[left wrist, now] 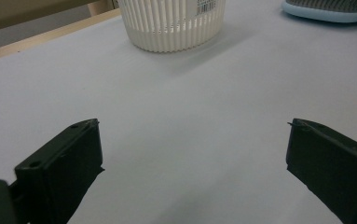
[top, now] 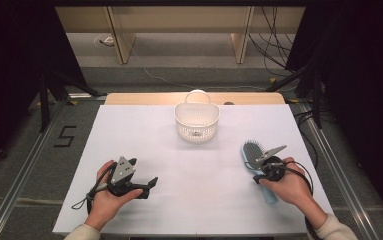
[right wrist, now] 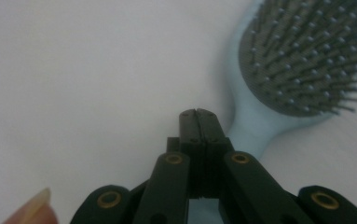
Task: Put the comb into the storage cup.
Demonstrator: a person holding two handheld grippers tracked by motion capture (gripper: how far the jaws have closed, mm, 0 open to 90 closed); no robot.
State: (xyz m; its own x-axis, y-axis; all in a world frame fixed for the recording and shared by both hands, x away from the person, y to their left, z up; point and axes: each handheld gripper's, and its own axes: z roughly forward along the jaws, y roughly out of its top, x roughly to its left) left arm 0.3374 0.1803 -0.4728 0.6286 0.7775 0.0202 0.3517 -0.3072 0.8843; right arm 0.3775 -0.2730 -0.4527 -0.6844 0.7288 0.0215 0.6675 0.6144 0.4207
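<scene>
Lying flat on the white table [top: 144,145] is a light blue hairbrush [top: 253,153], bristles up, on the right side. The right gripper [right wrist: 197,112] hangs just over the brush's handle, near where it meets the round head. Its two black jaws are pressed tight together with nothing between them. The left gripper [left wrist: 192,140] sits well apart on the left side, jaws spread wide and holding nothing. A white basket [top: 196,121] stands farther back, near the middle.
</scene>
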